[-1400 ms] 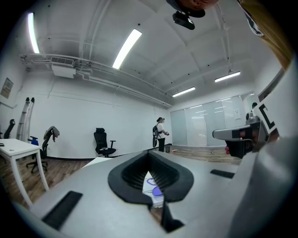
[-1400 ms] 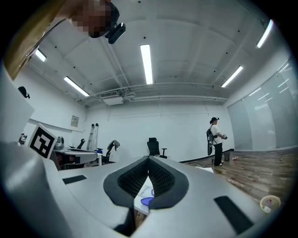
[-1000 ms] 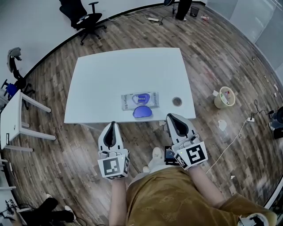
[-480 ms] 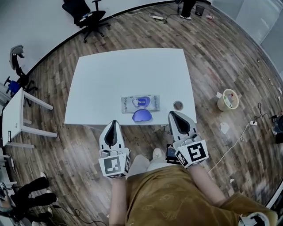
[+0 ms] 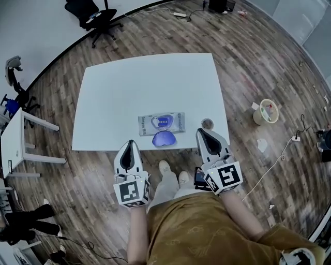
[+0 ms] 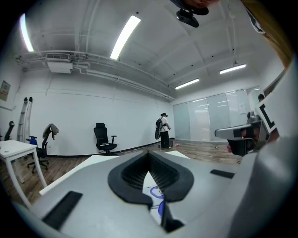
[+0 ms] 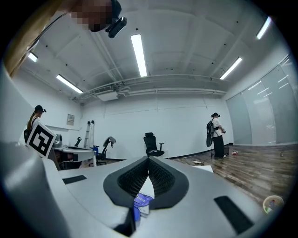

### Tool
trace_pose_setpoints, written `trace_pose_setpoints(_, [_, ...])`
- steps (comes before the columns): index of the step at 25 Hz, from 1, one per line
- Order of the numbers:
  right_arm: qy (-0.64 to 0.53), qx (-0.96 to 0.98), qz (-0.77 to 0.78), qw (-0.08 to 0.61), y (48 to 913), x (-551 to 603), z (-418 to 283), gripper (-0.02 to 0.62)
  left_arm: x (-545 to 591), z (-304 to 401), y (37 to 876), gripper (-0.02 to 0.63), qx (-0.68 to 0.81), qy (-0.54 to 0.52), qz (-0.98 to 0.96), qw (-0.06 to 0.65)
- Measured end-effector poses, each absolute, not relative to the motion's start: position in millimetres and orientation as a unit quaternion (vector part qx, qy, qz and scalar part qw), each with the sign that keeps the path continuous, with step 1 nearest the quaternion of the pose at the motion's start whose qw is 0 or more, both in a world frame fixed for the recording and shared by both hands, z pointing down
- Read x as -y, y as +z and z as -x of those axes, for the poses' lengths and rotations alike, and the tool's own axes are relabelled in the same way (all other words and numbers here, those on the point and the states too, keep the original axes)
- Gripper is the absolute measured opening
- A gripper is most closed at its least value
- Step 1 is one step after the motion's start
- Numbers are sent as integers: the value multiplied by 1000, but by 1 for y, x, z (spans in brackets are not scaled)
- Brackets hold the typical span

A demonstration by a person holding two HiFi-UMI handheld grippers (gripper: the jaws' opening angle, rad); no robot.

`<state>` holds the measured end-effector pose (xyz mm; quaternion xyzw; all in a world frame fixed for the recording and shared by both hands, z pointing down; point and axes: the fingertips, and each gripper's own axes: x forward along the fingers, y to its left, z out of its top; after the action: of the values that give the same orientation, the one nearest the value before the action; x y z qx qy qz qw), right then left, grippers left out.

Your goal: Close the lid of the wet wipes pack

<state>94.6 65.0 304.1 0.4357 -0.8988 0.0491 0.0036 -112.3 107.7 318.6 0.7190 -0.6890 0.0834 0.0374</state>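
Note:
A silvery wet wipes pack [image 5: 161, 122] lies near the front edge of the white table [image 5: 129, 93]. Its blue lid [image 5: 164, 138] is flipped open toward me, lying flat beside the pack. My left gripper [image 5: 129, 146] hovers at the table's front edge, left of the lid, jaws shut with nothing in them. At the same edge, right of the lid, my right gripper [image 5: 201, 134] is also shut and holds nothing. In the left gripper view the pack [image 6: 152, 189] shows through the gap behind the pads of the left gripper [image 6: 149, 155]. The right gripper [image 7: 149, 161] frames the pack [image 7: 142, 201] likewise.
A small round fitting [image 5: 207, 123] sits on the table to the right of the pack. A pale bin [image 5: 265, 111] stands on the wood floor at the right, a black office chair [image 5: 92, 14] beyond the table, another white table [image 5: 14, 140] at the left. A person [image 7: 217, 135] stands far off.
The table and pack have slid slightly down and left in the head view. Both grippers keep their place at the front edge, still shut. My shoes now show below the table.

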Motion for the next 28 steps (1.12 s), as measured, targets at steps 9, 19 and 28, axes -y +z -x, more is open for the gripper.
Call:
trace_pose_setpoints(9, [69,899,-429,46,342,-39,-84,6,-84,121,353,-8,683,107,-720,68])
trace_pose_setpoints(19, [89,903,-411,91,381,-30,-59,6,-73,134,396,-8,670,139,-722,105])
trace_pose_setpoints(28, [106,898,-408,127,406,-25,-56,6,-66,139,438,-8,654,165,-724,146])
